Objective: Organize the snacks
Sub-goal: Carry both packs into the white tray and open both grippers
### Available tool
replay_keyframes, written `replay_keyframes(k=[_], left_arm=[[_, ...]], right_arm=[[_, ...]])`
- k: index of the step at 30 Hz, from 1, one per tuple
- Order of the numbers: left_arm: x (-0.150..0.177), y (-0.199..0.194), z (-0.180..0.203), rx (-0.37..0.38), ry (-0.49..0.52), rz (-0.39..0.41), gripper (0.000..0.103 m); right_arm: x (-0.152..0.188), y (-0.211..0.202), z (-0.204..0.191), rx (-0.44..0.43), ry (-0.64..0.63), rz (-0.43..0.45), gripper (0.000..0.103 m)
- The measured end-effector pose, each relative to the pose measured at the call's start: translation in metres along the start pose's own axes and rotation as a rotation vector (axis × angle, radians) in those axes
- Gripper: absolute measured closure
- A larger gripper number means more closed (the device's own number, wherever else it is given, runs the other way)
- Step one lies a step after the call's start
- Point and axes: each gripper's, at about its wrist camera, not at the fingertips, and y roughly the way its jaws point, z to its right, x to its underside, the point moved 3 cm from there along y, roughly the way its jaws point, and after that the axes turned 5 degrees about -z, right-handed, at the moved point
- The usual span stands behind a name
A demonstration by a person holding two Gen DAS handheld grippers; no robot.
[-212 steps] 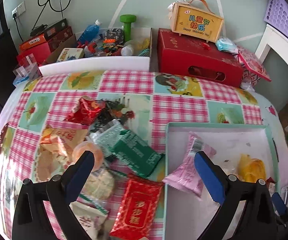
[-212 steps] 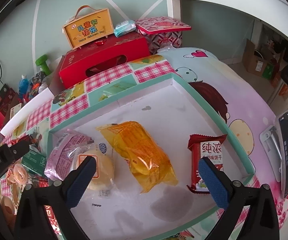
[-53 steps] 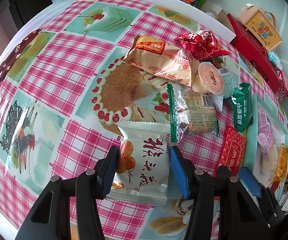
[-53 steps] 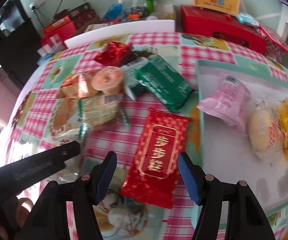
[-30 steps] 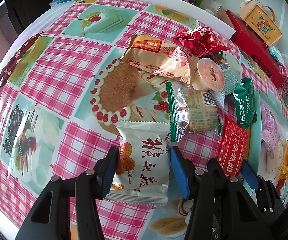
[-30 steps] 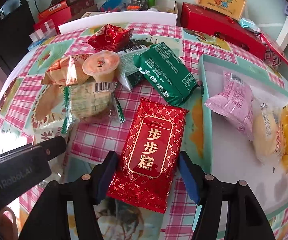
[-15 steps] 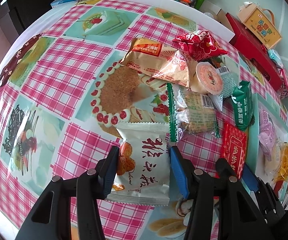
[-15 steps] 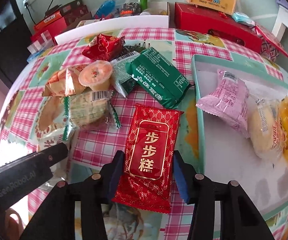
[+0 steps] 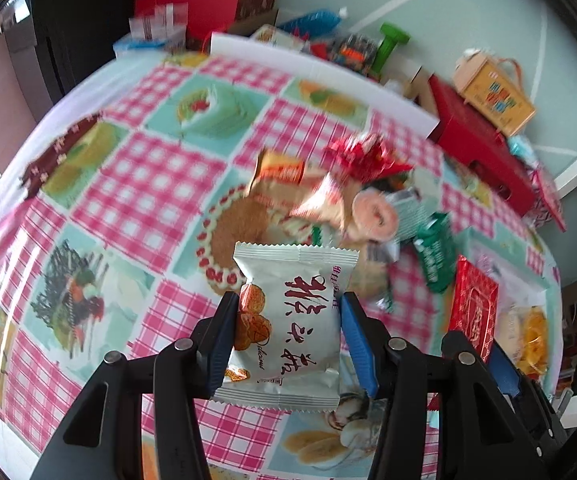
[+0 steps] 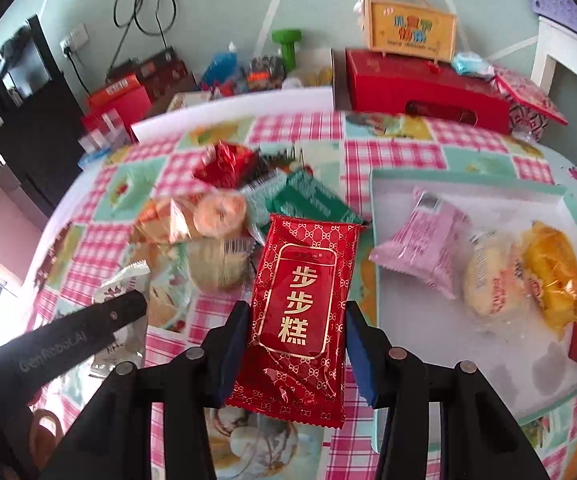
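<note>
Blue-padded left gripper (image 9: 287,338) was clamped on a white foil snack packet (image 9: 288,328); the right gripper (image 10: 294,344) pinched a red gold-lettered cake packet (image 10: 302,300). Beyond both jaws lay the loose snack pile (image 10: 224,216); right of the right gripper, the white teal-rimmed tray (image 10: 464,178).

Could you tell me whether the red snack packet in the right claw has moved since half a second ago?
Yes. The red snack packet has come up off the tablecloth; the green packet it lay below is now partly behind its top edge.
</note>
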Motion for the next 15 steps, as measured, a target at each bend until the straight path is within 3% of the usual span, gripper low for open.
replay_keyframes(k=[7,15], left_arm=[[-0.004,-0.022,0.006,0.018,0.001,0.07,0.05],[-0.004,-0.023,0.035,0.033,0.061,0.096,0.05]], right_arm=[[0.002,-0.011,0.001,-0.012,0.007,0.017,0.053],[0.0,-0.018,0.017,-0.006,0.053,0.031,0.053]])
